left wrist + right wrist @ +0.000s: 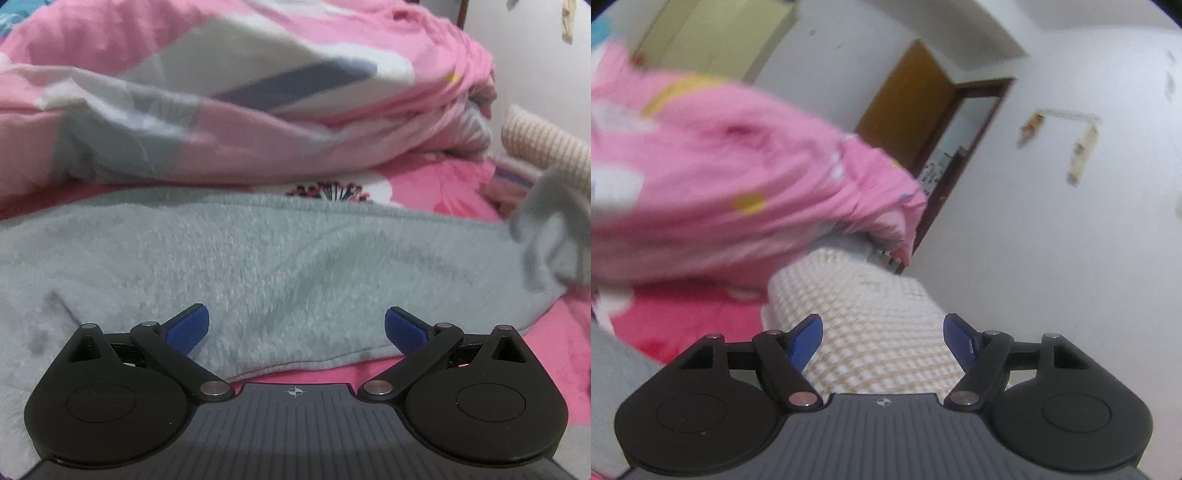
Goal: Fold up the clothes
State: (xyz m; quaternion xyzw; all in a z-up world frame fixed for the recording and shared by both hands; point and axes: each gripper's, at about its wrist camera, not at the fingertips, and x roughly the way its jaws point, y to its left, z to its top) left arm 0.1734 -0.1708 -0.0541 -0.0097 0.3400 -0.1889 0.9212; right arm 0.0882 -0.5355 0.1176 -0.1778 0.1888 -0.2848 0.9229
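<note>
Garment: a grey fleecy garment point(258, 266) lies spread across the middle of the left wrist view, on a pink bed sheet point(461, 192); its right end point(546, 236) is bunched and blurred at the right edge of the frame.
Left gripper: the left gripper point(297, 328) sits at the lower centre of its view, over the garment's near edge; its blue fingertips point(188, 328) stand wide apart with nothing between them.
Right gripper: the right gripper point(882, 341) is at the lower centre of its view, its jaws apart and empty, pointed at a checked pillow point(871, 325).
Bedding: a pink patterned quilt point(258, 92) is heaped across the top of the left wrist view, behind the garment; it also fills the left of the right wrist view.
Room: a white wall point(1052, 240) and a brown door point(908, 110) show in the upper right of the right wrist view.
</note>
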